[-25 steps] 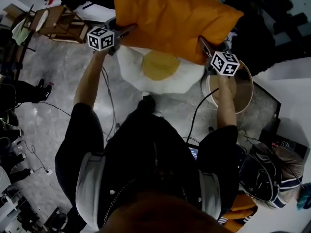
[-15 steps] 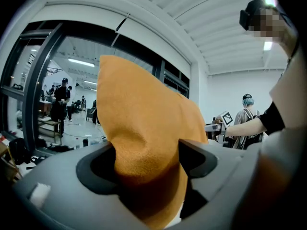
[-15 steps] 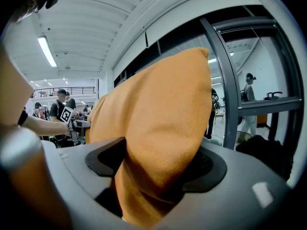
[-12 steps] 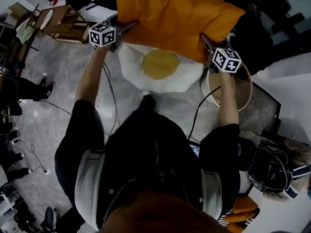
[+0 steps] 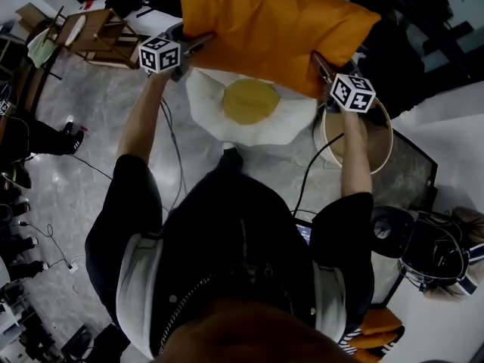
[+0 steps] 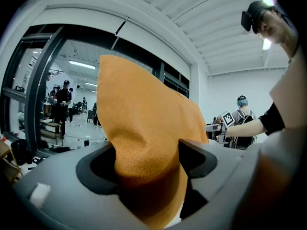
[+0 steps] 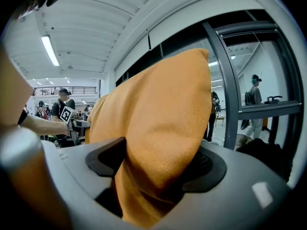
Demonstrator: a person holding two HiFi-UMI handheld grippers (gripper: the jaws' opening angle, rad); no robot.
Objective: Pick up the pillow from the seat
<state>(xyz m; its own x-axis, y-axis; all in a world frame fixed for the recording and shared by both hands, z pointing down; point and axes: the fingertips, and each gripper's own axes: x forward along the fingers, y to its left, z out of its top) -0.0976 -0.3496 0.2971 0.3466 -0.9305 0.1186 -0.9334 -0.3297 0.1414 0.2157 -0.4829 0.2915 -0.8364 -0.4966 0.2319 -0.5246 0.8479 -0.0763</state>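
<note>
Pinching the left edge of the orange pillow [image 5: 272,29] with the left gripper [image 5: 198,44], jaws partway apart and biting a thick fold of soft, grainy cloth. Keeping the plump rectangle raised over the fried-egg-shaped seat [image 5: 249,106], seemingly clear of it. Mirroring that grip with the right gripper [image 5: 321,66], similarly part-open on bulging fabric, sharing the bulk to hold it level.

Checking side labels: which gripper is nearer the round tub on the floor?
Right. The right gripper, clamped on the pillow, sits by the tub's rim; the left gripper holds the pillow's other corner, far from it.
</note>
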